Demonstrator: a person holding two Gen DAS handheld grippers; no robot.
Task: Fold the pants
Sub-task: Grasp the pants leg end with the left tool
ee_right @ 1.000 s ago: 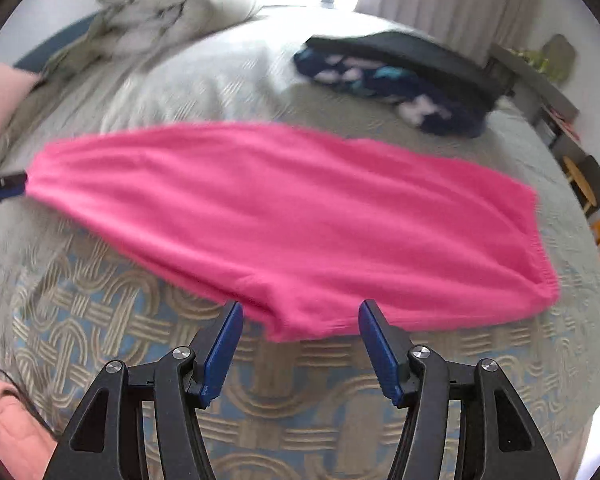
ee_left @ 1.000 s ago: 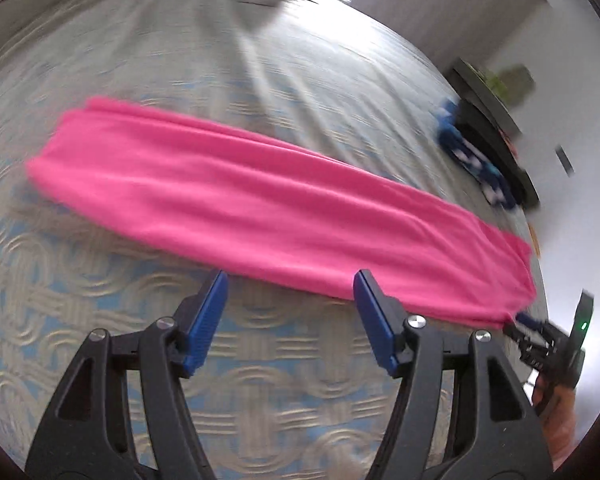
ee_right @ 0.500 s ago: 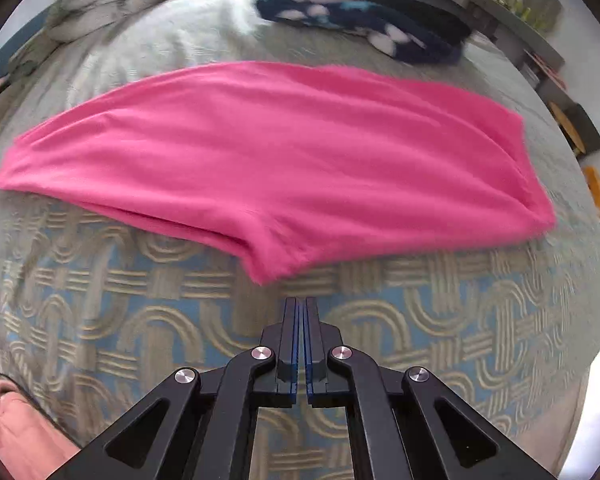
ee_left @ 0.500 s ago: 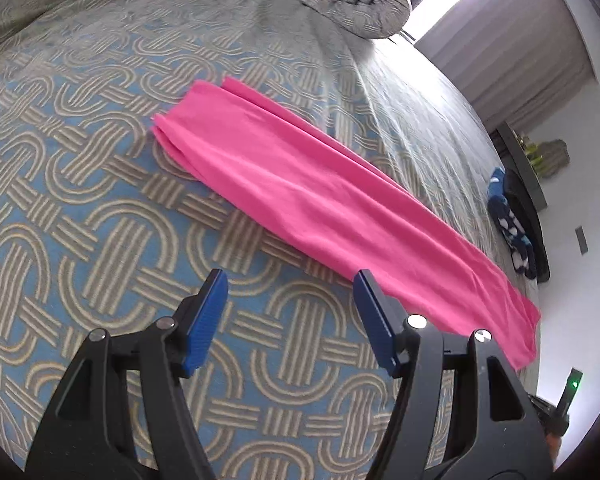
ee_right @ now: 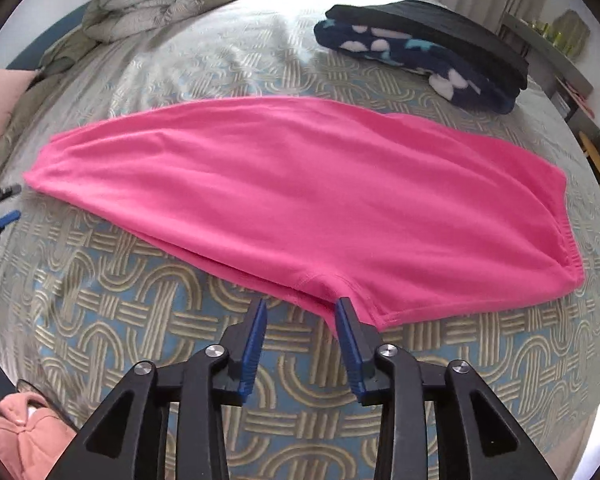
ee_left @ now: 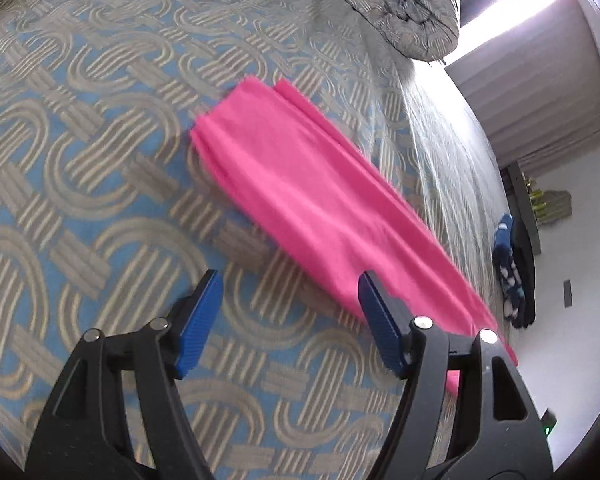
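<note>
Hovering with jaws apart, right gripper (ee_right: 300,316) and left gripper (ee_left: 290,296) are risking bunching the pink pants (ee_right: 300,192) through a shallow pinch.

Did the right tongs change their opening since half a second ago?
Yes. The right tongs were shut half a second ago; now their jaws stand apart, at the crotch edge of the pink pants on the patterned bedspread.

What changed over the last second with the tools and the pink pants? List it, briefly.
The right tool shut half a second ago and has reopened; it now sits at the crotch edge of the pink pants, holding nothing. The left tool swung from the middle of the pants toward the leg-end side, open throughout. The pants stayed flat on the bed, legs stacked.
</note>
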